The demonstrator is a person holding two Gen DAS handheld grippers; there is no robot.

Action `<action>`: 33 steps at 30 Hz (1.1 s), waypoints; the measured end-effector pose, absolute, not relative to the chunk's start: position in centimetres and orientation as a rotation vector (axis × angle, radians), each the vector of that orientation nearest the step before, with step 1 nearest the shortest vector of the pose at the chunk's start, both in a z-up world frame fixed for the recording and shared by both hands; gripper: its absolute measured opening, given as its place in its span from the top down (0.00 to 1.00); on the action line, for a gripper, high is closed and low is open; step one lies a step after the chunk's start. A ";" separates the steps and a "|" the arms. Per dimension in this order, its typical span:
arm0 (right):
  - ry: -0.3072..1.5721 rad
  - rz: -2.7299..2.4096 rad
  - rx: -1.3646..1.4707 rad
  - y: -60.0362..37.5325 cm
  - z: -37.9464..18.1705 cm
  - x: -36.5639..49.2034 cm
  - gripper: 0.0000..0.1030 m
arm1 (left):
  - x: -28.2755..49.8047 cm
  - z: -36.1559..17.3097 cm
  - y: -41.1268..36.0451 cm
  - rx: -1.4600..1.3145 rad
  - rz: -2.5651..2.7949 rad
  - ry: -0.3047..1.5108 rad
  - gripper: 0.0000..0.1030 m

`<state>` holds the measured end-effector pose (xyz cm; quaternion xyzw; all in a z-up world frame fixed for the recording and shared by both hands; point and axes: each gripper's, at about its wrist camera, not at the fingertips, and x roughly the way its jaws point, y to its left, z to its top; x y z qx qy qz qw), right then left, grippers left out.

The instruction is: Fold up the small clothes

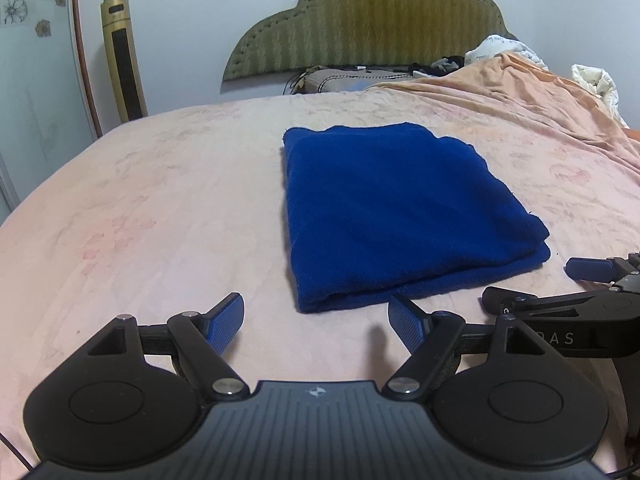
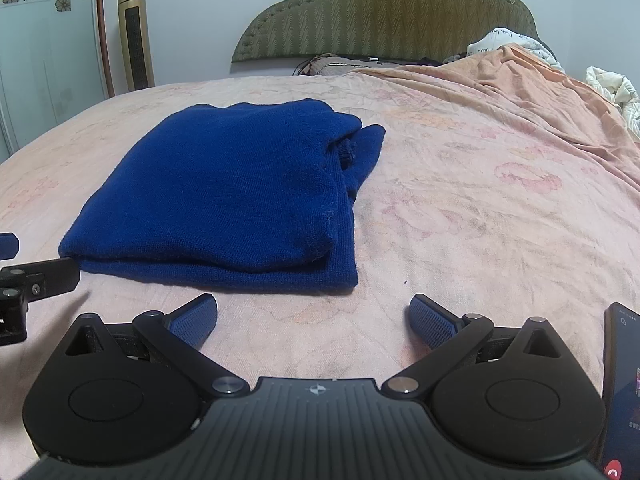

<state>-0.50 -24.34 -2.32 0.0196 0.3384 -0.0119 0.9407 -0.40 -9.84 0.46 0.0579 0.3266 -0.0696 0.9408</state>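
Two grippers hang over the near edge of the bed [image 1: 140,200], the left gripper [image 1: 316,320] and right gripper [image 2: 314,316] both with fingers spread wide and nothing between them. The folded blue sweater [image 2: 224,192] lies flat on the pink sheet just beyond their tips, with nothing between it and them. A phone [image 2: 624,392] stands at the near right, rumpled bedding [image 2: 520,80] is piled far right, and a headboard [image 1: 360,28] and tower fan [image 1: 122,56] stand at the far wall.
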 end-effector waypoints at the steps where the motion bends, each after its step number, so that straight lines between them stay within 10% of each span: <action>1: 0.690 -0.024 0.040 -24.3 -2.3 -0.5 0.00 | -0.4 0.4 -9.8 0.114 -0.145 0.674 0.23; 33: 0.691 -0.024 0.040 -24.3 -2.3 -0.5 0.00 | -0.9 1.3 -9.3 0.108 -0.149 0.672 0.22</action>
